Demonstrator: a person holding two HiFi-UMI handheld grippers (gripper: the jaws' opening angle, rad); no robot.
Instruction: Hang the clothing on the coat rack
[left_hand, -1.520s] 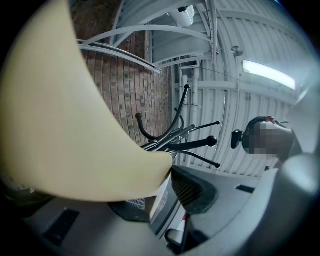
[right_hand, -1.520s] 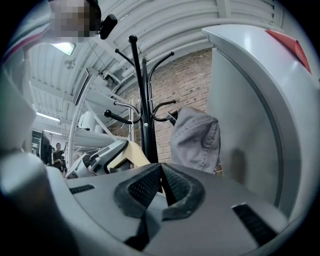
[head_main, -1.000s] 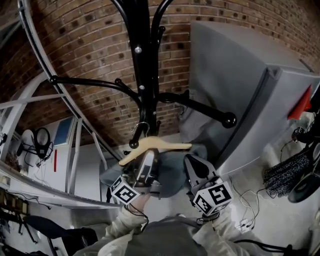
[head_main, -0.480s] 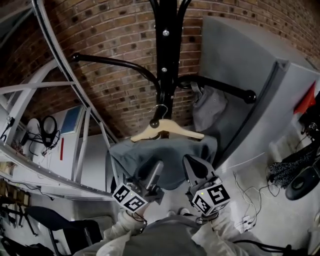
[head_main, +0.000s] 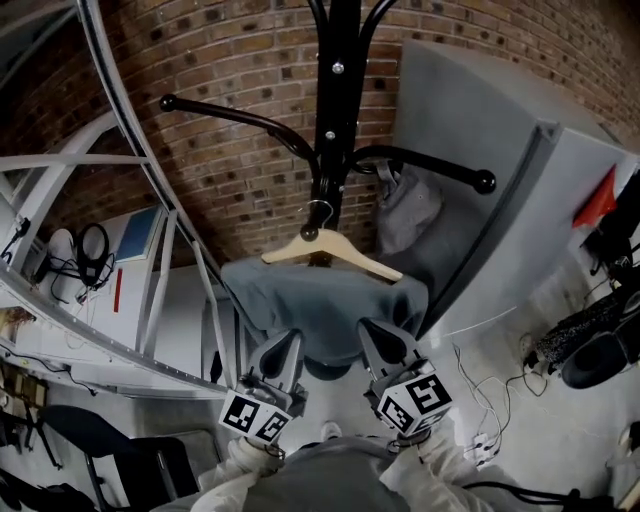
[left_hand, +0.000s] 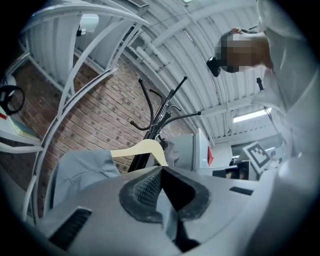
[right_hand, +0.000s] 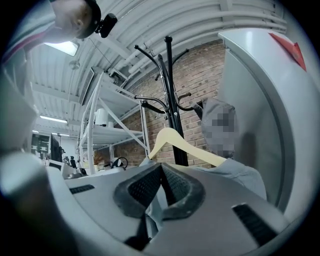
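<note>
Only the head view shows hanger hook (head_main: 319, 210) caught on coat rack (head_main: 336, 110).

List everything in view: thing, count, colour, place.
black metal coat rack: 1, black, centre
pale wooden hanger: 1, tan, hooked on the rack
blue-grey cloth garment: 1, blue-grey, draped on the hanger
grey cloth bundle: 1, grey, on the rack's right-hand arm
red brick wall: 1, red-brown, behind
tall grey cabinet: 1, grey, right
white metal shelving: 1, white, left
left tool: 1, grey, just closed on the garment's hem
right tool: 1, grey, shut on the hem
</note>
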